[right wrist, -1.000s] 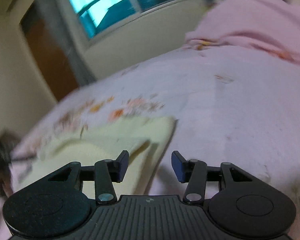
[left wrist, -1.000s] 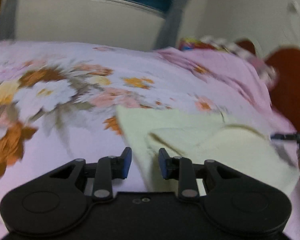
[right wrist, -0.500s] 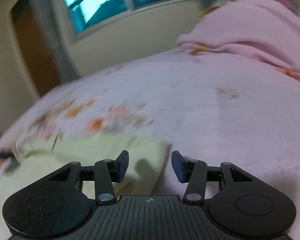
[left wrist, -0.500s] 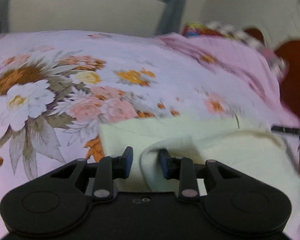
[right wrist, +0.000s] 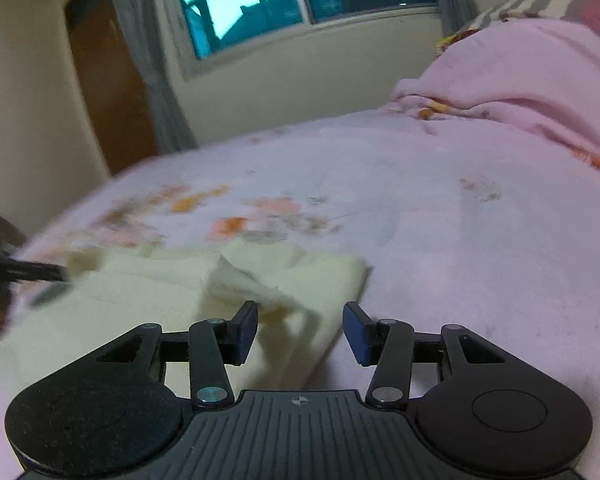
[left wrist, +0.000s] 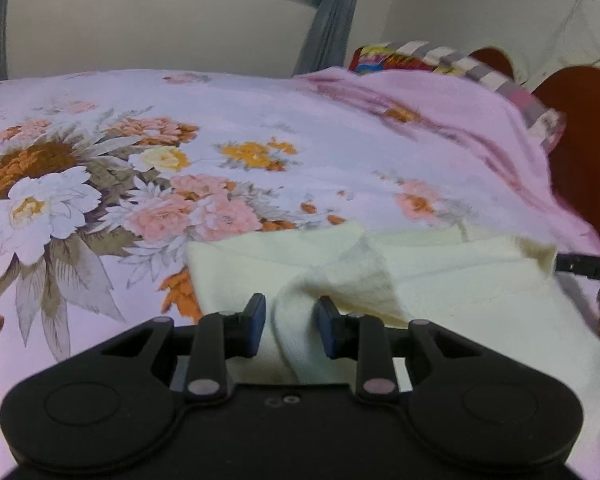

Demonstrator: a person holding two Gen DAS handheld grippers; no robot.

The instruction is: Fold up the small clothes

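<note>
The floral bedsheet (left wrist: 260, 120) lies open ahead and to the left of the cream cloth (left wrist: 460, 276). A heaped pink blanket (right wrist: 520, 76) blocks the far right. The right gripper (right wrist: 300, 332), jaws apart, stands over the cloth's near corner, bare sheet beside it

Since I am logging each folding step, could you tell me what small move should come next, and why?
Probably close the left hand-held gripper: a raised fold of the cream garment already sits between its open jaws, so pinching it would allow lifting.

A plain cream cloth (left wrist: 440, 276) lies on a pale pink bedsheet (left wrist: 300, 120) printed with orange, white and pink flowers.
</note>
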